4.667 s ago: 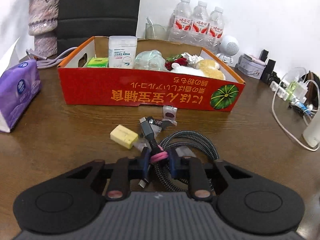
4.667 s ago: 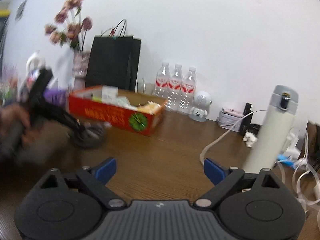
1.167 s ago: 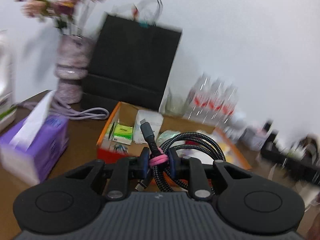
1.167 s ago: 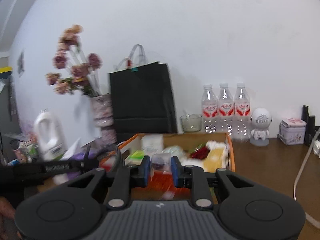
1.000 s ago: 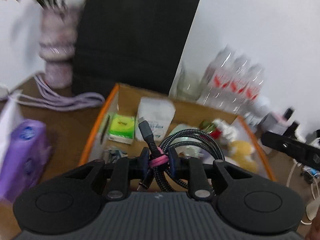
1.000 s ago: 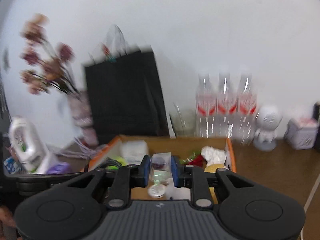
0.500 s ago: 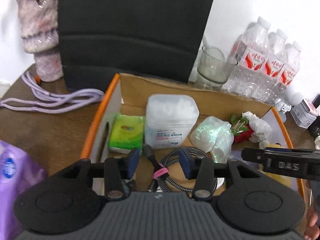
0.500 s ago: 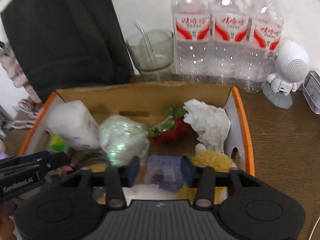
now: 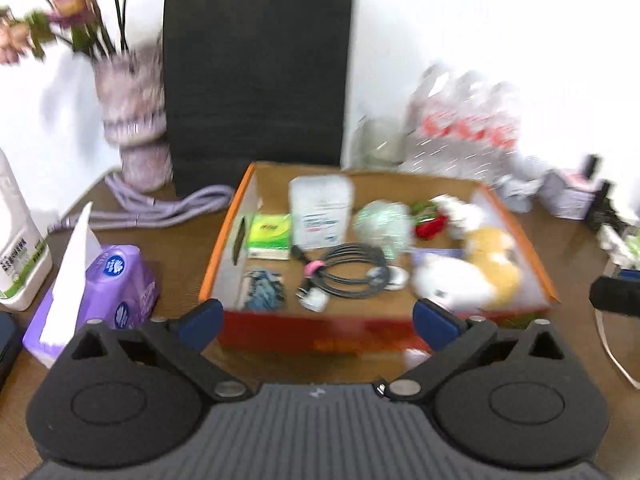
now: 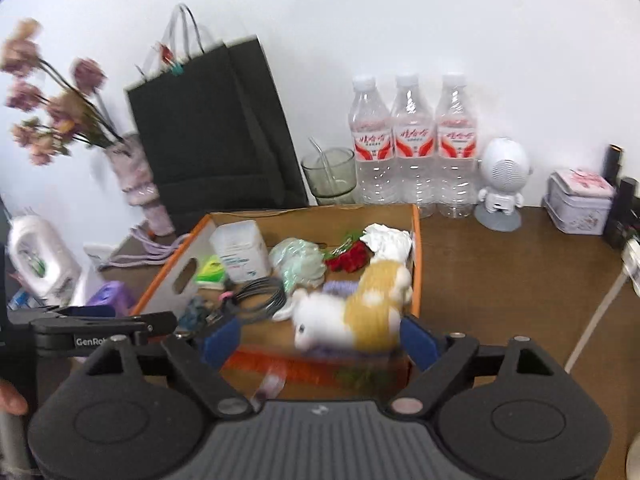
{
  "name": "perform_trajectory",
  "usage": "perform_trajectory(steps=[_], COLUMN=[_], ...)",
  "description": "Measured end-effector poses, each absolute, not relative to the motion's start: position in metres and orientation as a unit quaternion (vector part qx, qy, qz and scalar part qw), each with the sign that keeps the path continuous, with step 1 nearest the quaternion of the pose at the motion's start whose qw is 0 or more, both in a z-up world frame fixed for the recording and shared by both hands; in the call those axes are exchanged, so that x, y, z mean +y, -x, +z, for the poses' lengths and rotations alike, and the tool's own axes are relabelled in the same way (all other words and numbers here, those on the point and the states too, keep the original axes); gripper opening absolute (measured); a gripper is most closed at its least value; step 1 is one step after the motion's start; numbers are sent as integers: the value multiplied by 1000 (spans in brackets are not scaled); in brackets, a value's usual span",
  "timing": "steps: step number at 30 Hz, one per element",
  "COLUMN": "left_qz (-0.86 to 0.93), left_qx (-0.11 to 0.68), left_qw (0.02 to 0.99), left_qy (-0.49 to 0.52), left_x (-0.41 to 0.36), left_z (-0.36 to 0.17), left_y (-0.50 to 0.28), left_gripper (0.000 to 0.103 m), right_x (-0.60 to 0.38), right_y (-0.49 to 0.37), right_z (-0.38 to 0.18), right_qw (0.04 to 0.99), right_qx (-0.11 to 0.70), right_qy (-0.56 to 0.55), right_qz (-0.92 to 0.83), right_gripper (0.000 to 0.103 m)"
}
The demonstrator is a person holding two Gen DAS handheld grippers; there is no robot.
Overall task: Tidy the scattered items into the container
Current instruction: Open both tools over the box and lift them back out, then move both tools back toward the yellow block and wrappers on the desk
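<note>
The orange-red cardboard box point(image 9: 236, 220) point(image 10: 416, 256) stands in front of both grippers. Inside it lies the coiled braided cable point(image 9: 348, 268) point(image 10: 260, 294) with its pink tie, free of any grip. A purple packet point(image 10: 340, 288) rests behind the white-and-yellow plush toy point(image 10: 360, 312) point(image 9: 472, 272). My left gripper point(image 9: 317, 320) hovers before the box's front wall, jaws opening wide, nothing between them. My right gripper point(image 10: 320, 340) is likewise opening and holds nothing. A small blurred sachet point(image 10: 272, 386) lies on the table in front of the box.
A purple tissue pack point(image 9: 104, 288) and white bottle point(image 9: 16, 248) sit left of the box. Behind it stand a black paper bag point(image 9: 256, 72), vase, glass and three water bottles point(image 10: 412, 144). A robot-shaped speaker point(image 10: 502, 176), a tin and a white cord point(image 10: 592, 320) are at the right.
Both grippers have gone from shut to wide open and drawn back from above the box. The cable and the small packet they carried now lie inside the box.
</note>
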State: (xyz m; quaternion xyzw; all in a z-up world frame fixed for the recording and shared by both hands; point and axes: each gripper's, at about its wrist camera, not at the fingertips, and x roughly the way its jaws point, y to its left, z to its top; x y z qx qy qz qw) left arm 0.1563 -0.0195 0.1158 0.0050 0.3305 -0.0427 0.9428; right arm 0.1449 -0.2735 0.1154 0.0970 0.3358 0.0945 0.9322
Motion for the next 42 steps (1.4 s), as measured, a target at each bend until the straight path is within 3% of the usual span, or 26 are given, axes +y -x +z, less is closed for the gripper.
perform_trajectory(steps=[8, 17, 22, 28, 42], left_qz=[-57, -40, -41, -39, -32], left_qx=[171, 169, 161, 190, 202], left_qw=[983, 985, 986, 981, 978], left_qy=[-34, -14, -20, -14, -39], left_x=[-43, -22, -23, -28, -47], left_z=[92, 56, 49, 40, 39], left_y=[-7, 86, 102, 88, 76], left_gripper=[103, 103, 103, 103, 103], right_x=[-273, -246, -273, -321, -363], right_y=[-1, 116, 161, 151, 107], right_z=[84, 42, 31, 21, 4], right_qw=[962, 982, 978, 968, 965], right_qx=[251, 164, 141, 172, 222], right_qy=[-78, 15, 104, 161, 110], right_qz=[78, 95, 111, 88, 82], right_gripper=[91, 95, 103, 103, 103])
